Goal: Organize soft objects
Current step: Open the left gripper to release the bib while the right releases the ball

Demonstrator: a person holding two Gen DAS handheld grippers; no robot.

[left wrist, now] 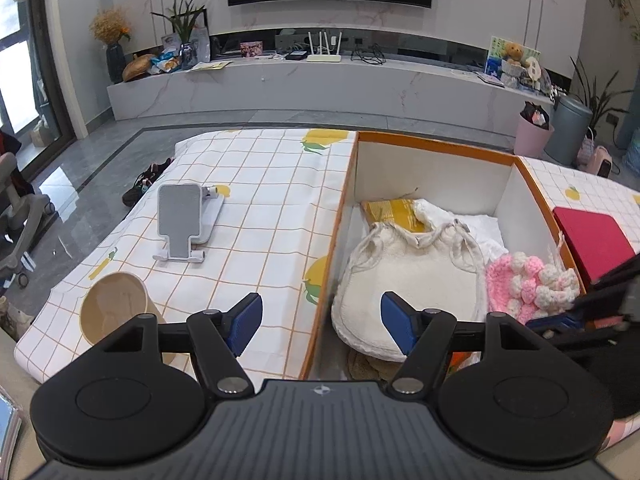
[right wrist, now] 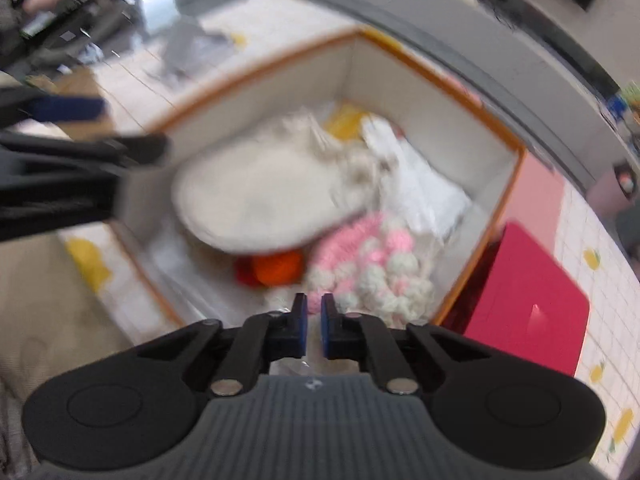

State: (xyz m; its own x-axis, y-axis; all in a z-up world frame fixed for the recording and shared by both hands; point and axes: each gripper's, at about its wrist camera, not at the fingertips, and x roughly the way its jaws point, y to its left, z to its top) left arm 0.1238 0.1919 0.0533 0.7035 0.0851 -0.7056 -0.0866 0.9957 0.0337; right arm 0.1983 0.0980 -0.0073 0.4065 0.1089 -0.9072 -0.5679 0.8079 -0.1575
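1. The orange-rimmed box (left wrist: 436, 148) sat on the checked tablecloth (left wrist: 272, 200); inside it lay the cream fleece bag (left wrist: 408, 276), with the pink-and-white crochet piece (left wrist: 532, 280) beside it against the box's right wall.
2. The left gripper (left wrist: 321, 322) hung over the box's near-left edge, jaws wide and empty.
3. The right gripper (right wrist: 314, 310) hovered above the box's near end just short of the crochet piece, jaws nearly together with nothing visibly between them.
4. Both items looked light, limp and compressible; the bag would likely take best at its gathered top or rim, the crochet anywhere on its knobbly bulk.
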